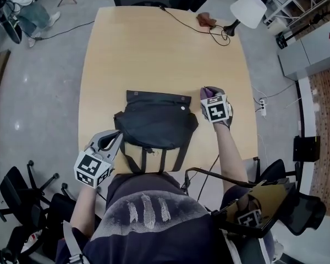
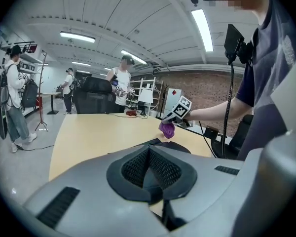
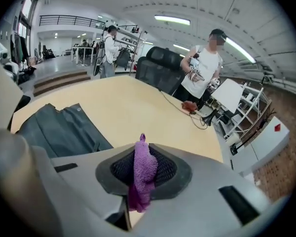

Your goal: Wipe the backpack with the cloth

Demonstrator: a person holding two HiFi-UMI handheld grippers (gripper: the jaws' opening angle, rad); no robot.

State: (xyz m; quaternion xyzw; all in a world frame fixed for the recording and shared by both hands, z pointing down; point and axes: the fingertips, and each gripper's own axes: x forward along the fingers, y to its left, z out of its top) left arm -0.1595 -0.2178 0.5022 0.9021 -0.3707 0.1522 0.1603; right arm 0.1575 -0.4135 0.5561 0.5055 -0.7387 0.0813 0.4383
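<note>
Backpack (image 1: 154, 122) lies flat at the near edge of the table (image 1: 148, 48). Right gripper (image 1: 209, 94), just right of its far right corner, has its jaws clamped on a purple cloth (image 3: 142, 174). Left gripper (image 1: 111, 140) sits at its near left, jaws pressed together with nothing between them.

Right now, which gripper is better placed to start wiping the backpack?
The right gripper: its fingers are shut on the purple cloth, right beside the backpack. The left gripper has no cloth; it seems to pinch the backpack's left edge.

Grey left claw (image 1: 116, 137), right claw (image 1: 209, 94), navy shirt (image 1: 121, 192)
</note>
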